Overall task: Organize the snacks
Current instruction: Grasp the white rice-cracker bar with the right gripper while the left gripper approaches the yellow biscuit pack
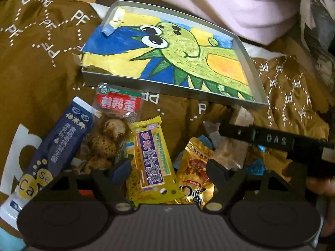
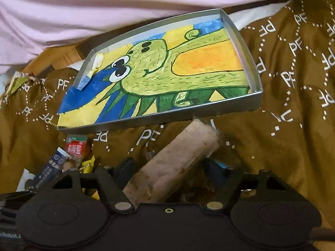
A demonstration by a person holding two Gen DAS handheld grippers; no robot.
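Both views were moderately lit, warm indoor tone, light soft and even, source not identifiable. Fisheye bent straight tray rim [image 1: 249, 62] into curve; corners vignetted black. Pink fabric [image 1: 209, 4] along top was smeared, washed pale, detail lost. Brown printed cloth [image 2: 293, 83] blurred toward right edge, letters stretched. Foil on gold packet [image 1: 194, 167] showed small glare. Black hand-held gripper bodies at bottom read as dark, near-featureless mass. Shadow sat under tray's near edge. Compression softened packet print.
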